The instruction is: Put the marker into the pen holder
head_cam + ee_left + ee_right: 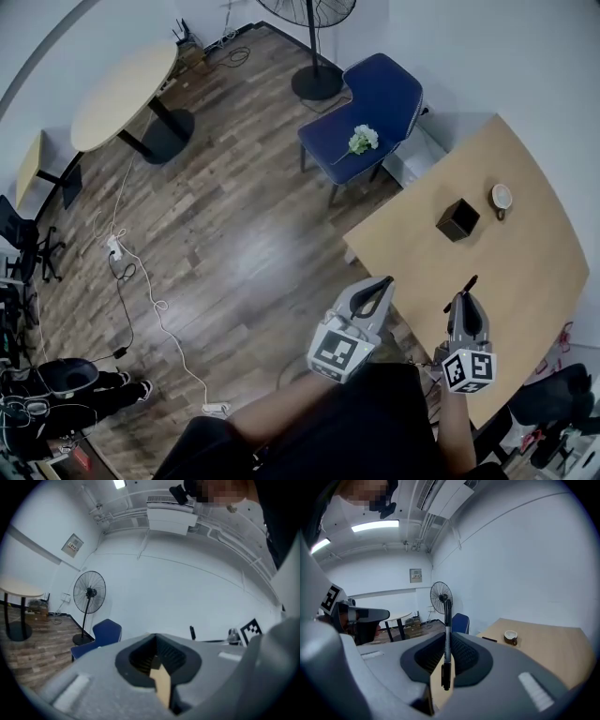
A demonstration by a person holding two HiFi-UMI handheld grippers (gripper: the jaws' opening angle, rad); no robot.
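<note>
A thin black marker [466, 287] stands clamped between the jaws of my right gripper [462, 300], its tip sticking out past the fingertips toward the table. In the right gripper view the marker [447, 644] runs upright between the dark pads of that gripper [446, 639]. The black cube-shaped pen holder [457, 220] stands on the tan table [525, 272], well ahead of the marker and apart from it. My left gripper [384, 283] hangs beside the right one at the table's near left edge, its fingertips together with nothing between them, as its own view shows [156, 641].
A small cup [502, 197] sits on the table right of the holder. A blue chair [375, 103] with white flowers [362, 140] stands beyond the table's left corner, a floor fan [316, 75] behind it. Cables [141, 281] lie on the wood floor.
</note>
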